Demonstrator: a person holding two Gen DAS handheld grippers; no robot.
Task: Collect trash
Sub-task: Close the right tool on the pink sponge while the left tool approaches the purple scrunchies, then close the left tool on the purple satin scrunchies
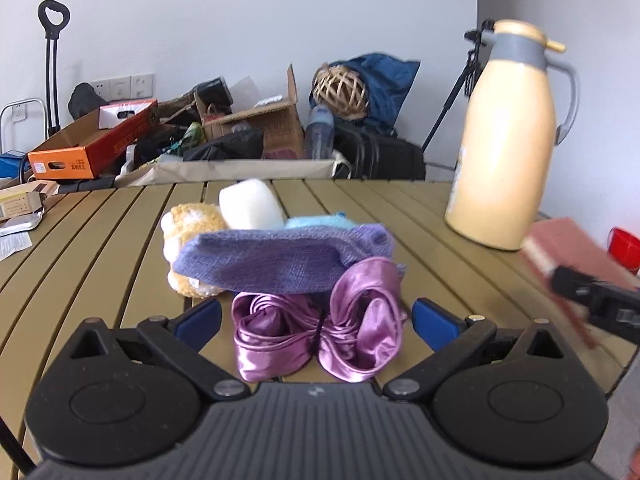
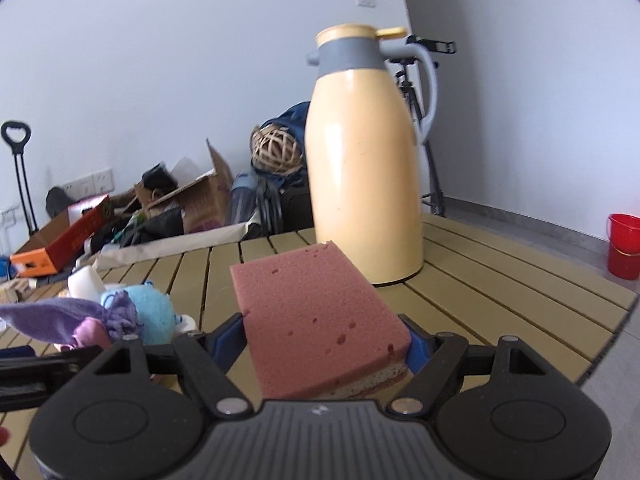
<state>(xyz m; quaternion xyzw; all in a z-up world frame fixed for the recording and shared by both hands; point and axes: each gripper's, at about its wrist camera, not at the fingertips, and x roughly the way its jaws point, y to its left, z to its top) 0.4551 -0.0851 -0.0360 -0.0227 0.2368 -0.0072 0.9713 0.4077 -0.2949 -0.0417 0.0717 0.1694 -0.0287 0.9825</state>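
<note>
On the slatted worktop (image 1: 100,240), your left gripper (image 1: 316,316) stands spread around a purple satin bow (image 1: 316,340), not pressing it. Your right gripper (image 2: 326,344) clamps a pink sponge (image 2: 312,312) near the cream jug (image 2: 364,168)

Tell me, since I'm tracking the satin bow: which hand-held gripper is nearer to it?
Left. The left hand-held gripper stands open with the purple satin bow between its fingers; the right hand-held gripper is off to the side, shut on a pink sponge.

One jug (image 2: 366,160), one pink sponge (image 2: 316,320), one bucket (image 2: 624,246), two grippers.
</note>
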